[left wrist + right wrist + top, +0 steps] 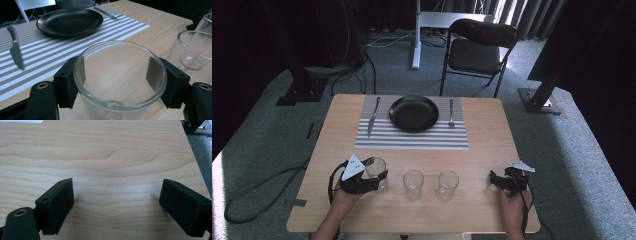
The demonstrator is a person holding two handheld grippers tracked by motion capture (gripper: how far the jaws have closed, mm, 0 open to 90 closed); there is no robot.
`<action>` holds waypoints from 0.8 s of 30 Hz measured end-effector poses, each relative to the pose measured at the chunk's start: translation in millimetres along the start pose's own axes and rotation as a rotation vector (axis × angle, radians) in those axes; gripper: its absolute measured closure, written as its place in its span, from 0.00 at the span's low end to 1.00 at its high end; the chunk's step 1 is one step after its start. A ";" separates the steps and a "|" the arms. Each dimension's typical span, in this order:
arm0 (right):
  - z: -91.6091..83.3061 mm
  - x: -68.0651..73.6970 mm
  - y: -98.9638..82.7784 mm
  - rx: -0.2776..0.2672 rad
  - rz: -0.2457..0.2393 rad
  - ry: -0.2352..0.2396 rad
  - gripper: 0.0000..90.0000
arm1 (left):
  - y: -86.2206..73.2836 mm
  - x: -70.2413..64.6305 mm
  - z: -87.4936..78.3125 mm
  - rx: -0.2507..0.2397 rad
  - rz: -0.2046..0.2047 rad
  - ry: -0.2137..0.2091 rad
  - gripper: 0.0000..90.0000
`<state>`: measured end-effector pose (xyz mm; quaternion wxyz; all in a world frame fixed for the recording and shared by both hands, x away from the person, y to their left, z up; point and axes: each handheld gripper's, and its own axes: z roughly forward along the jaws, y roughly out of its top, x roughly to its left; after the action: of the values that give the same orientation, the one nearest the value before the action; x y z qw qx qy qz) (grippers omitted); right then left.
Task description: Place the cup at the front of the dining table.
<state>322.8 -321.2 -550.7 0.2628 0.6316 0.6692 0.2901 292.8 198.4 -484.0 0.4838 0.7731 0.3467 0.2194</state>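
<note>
From above: three clear drinking glasses in a row along the near side of the pale wooden table (492, 125), black left gripper (374, 176) wrapped around the leftmost clear glass tumbler (375, 167), black right gripper (496, 180) resting well apart near the right edge. Closer in, on the left gripper view: jaws pressed against both sides of that tumbler's wall (120, 75), glass upright on the wood, middle glass (191, 50) just beside it. Beyond, round black plate (70, 21) on the grey-and-white striped placemat (37, 55), grey knife (16, 51), grey fork (107, 12). Right gripper view (116, 202): jaws spread wide, bare wood grain between them, nothing held.
</note>
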 end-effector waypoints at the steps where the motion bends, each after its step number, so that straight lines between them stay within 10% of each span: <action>1: 0.0 0.0 0.0 0.000 0.001 0.000 0.13 | 0.8 0.5 0.5 0.002 0.003 0.002 0.33; 24: 0.1 -0.2 -0.1 -0.001 0.000 -0.001 0.13 | 31.8 27.7 20.0 0.005 -0.025 0.103 0.33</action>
<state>322.8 -321.3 -550.8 0.2636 0.6318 0.6687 0.2901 335.1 198.0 -464.0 0.4662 0.7575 0.3814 0.2519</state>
